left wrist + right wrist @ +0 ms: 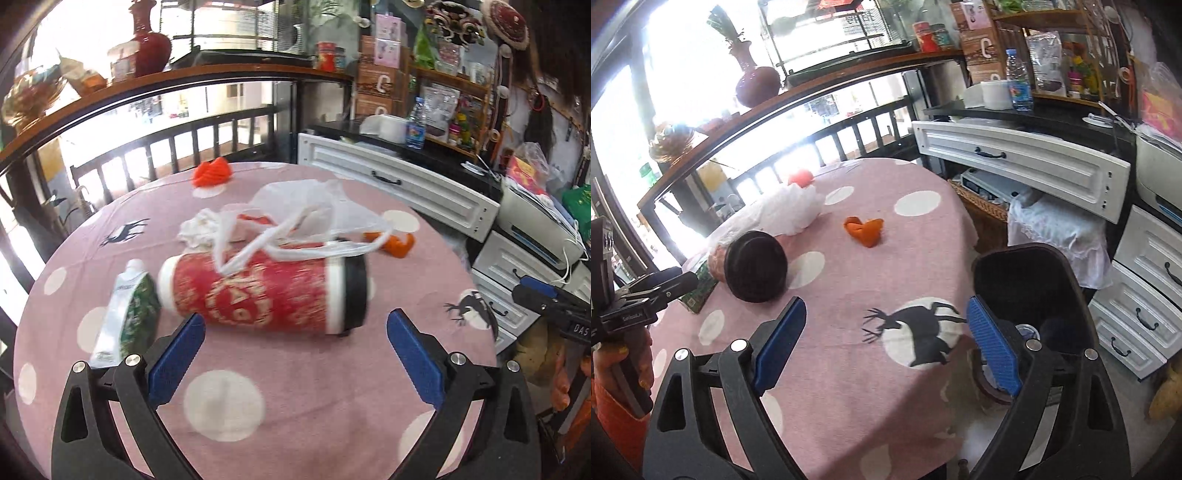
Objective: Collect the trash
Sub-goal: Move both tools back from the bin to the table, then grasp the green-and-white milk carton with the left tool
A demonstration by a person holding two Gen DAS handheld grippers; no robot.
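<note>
A red paper cup (258, 291) with a black lid lies on its side on the pink dotted tablecloth (295, 387). A clear plastic bag (314, 210) drapes over it. A green-white pouch (129, 314) lies left of the cup, a crumpled tissue (199, 225) behind it, orange peel (399, 243) to the right. My left gripper (295, 328) is open, just in front of the cup. My right gripper (886, 317) is open and empty over the table's right edge. In the right wrist view the cup's lid (755, 271), the bag (790, 210) and the peel (864, 230) show.
A black bin (1034, 295) stands on the floor beside the table's right edge. White drawers (1023, 162) and a cluttered counter stand behind it. A red object (212, 171) lies at the table's far edge. A dark railing and shelf run along the back.
</note>
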